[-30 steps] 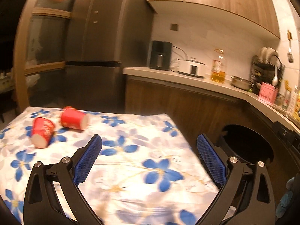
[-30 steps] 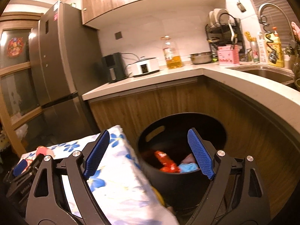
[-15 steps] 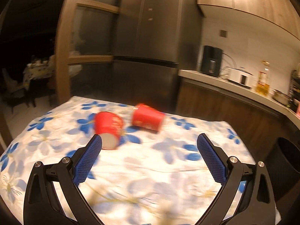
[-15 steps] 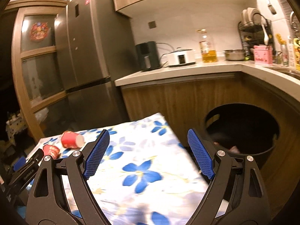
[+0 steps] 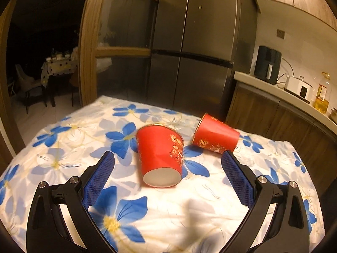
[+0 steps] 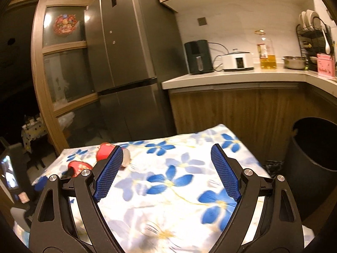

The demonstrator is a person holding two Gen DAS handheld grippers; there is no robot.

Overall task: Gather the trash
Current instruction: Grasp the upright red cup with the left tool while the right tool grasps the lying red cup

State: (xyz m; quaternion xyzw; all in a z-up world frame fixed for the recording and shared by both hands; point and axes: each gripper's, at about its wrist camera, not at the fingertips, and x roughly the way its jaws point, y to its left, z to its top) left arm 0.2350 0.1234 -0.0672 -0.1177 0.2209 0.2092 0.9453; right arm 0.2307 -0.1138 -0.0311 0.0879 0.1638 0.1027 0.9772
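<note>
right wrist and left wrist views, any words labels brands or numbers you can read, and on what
None can be read for certain.
Nearer red cup: gold ornament, no legible word.
Farther red cup: gold characters near its rim, too blurred to read.
Fridge: red and white sticker at the top, too small.
Oil bottle: label blurred.
Pink box: dark print, too small.
Round decoration on the glass door: picture only, no text made out.

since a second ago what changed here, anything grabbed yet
Nothing grabbed. Both views swung from the black bin toward the table: the left gripper now faces the nearer red cup, close ahead, with the second red cup behind it. The right gripper turned away from the bin to the cloth. Both grippers stayed open and empty; the cups lie unmoved.
</note>
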